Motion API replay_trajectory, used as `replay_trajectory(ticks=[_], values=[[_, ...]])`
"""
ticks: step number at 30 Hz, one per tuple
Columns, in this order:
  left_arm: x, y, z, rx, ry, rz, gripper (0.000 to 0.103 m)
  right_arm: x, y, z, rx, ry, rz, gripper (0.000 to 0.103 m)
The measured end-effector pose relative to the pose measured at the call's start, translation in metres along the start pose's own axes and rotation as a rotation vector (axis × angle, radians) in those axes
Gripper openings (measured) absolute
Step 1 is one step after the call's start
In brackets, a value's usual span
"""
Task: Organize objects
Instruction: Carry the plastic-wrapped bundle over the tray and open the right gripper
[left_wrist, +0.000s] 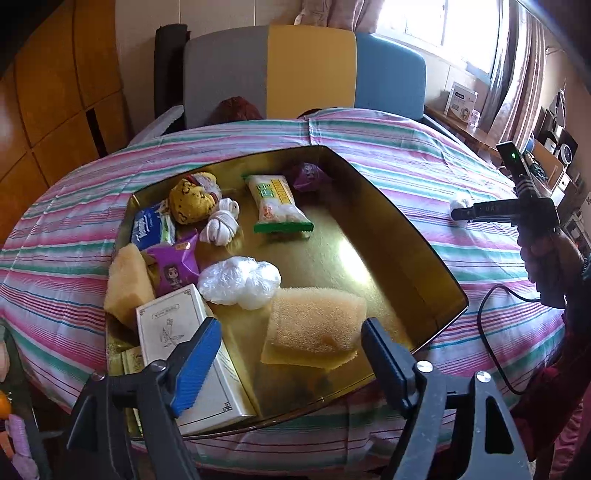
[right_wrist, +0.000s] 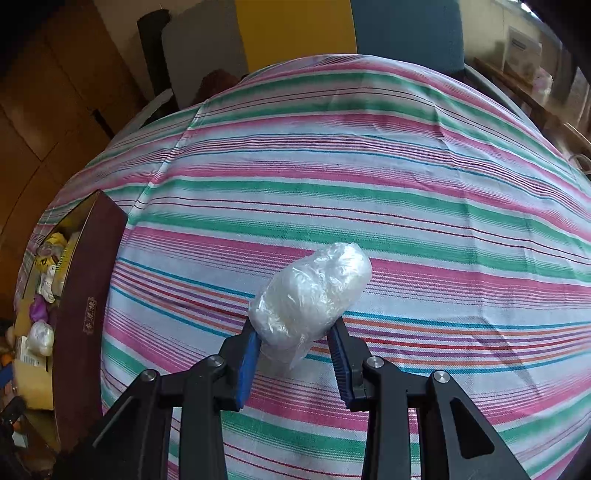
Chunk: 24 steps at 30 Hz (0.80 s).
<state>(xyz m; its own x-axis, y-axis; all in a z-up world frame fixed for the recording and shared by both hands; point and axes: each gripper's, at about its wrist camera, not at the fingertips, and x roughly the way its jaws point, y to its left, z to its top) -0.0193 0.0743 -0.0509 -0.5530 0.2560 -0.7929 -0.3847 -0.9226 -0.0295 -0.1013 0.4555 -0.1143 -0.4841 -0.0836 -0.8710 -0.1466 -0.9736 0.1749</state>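
Tilting steeply downward, right tool (right_wrist: 295, 343) grips a plastic-wrapped bundle (right_wrist: 310, 291); left tool (left_wrist: 291, 354) gapes empty over the tray (left_wrist: 417, 240)

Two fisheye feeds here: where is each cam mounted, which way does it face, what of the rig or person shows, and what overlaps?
Left wrist: sits on the left gripper, looking down over its open fingers into the gold tray of sponges and packets; the right gripper and the hand holding it show at right.
Right wrist: sits on the right gripper, looking down at the striped cloth; its fingers clamp a plastic-wrapped bundle.
Shared: cloth, tray (its outer wall at left in the right view), bundle, the colour-block chair.
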Motion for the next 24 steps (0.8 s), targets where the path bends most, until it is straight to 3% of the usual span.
replay_trajectory(ticks=[12,19,24], values=[[-0.016,0.016,-0.001,-0.021,-0.049,0.028,0.081,0.001,0.006,-0.004,-0.009,-0.004,-0.049,0.036],[-0.019,0.029,-0.003,-0.055,-0.061,0.029,0.082,-0.011,0.024,-0.010,-0.004,-0.016,-0.016,0.036],[-0.021,0.037,-0.005,-0.077,-0.063,0.034,0.082,-0.034,0.059,-0.013,-0.050,-0.059,0.048,0.036]])
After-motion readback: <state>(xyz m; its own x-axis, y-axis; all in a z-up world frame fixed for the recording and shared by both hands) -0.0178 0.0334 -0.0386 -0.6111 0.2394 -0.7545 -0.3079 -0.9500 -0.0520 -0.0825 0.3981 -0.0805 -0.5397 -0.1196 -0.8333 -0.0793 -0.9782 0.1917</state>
